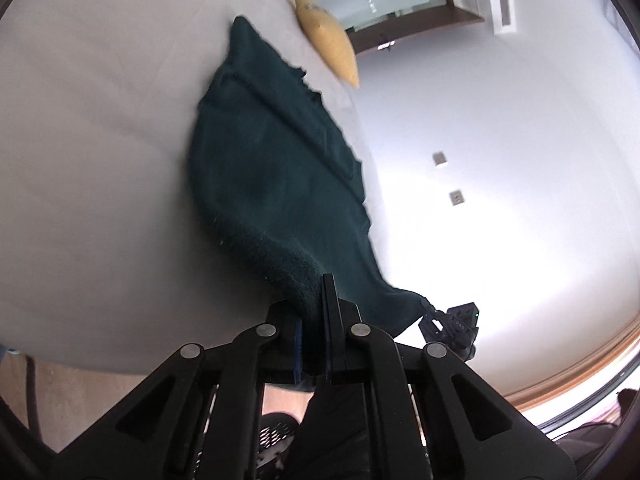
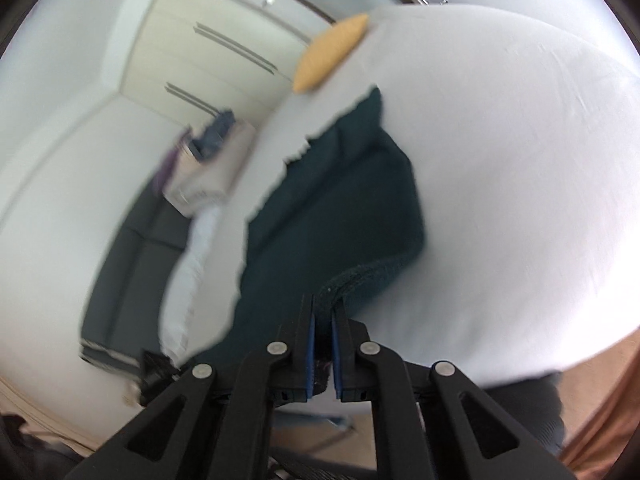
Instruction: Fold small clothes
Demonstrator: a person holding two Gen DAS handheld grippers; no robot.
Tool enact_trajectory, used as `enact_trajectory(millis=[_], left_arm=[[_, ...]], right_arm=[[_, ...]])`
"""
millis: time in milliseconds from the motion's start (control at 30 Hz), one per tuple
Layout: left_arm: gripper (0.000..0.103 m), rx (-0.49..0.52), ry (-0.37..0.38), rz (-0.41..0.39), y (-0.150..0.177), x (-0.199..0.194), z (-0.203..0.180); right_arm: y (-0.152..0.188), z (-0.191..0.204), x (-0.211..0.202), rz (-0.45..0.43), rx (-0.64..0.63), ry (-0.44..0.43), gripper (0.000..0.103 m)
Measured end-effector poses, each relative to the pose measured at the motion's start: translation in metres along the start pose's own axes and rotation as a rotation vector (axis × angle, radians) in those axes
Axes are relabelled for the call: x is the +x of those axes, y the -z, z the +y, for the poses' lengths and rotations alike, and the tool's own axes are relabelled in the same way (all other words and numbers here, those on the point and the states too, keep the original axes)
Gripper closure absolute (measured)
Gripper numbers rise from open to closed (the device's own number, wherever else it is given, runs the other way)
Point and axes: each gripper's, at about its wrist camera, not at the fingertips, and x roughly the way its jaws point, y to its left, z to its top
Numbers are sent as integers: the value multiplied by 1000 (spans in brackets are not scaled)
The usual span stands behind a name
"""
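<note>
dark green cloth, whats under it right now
The dark green cloth hangs lifted, pinched by the left hand-held gripper and the right hand-held gripper. Under it lies the white bed sheet. Whatever lies directly beneath its far end is covered.

Blurred beyond telling at left centre of the right wrist view: a pale box point(image 2: 208, 168) with dark items on top. Hidden between clamped fingers: corners of the dark green cloth point(image 1: 276, 184).

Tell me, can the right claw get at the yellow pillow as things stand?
Probably not right away. The right claw is shut on the dark green cloth, and the yellow pillow lies past that cloth at the far end of the white bed.
</note>
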Motion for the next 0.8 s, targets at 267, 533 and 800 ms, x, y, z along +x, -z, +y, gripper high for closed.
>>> enact_trajectory(millis=[267, 533, 800], left_arm=[[97, -26, 55, -60, -40, 4, -13], [97, -40, 92, -127, -111, 20, -22], [97, -64, 72, -168, -202, 60, -15]], right_arm=[[-39, 26, 36, -67, -17, -43, 95], [-107, 34, 70, -126, -22, -9, 95], [-176, 37, 125, -153, -22, 69, 95]])
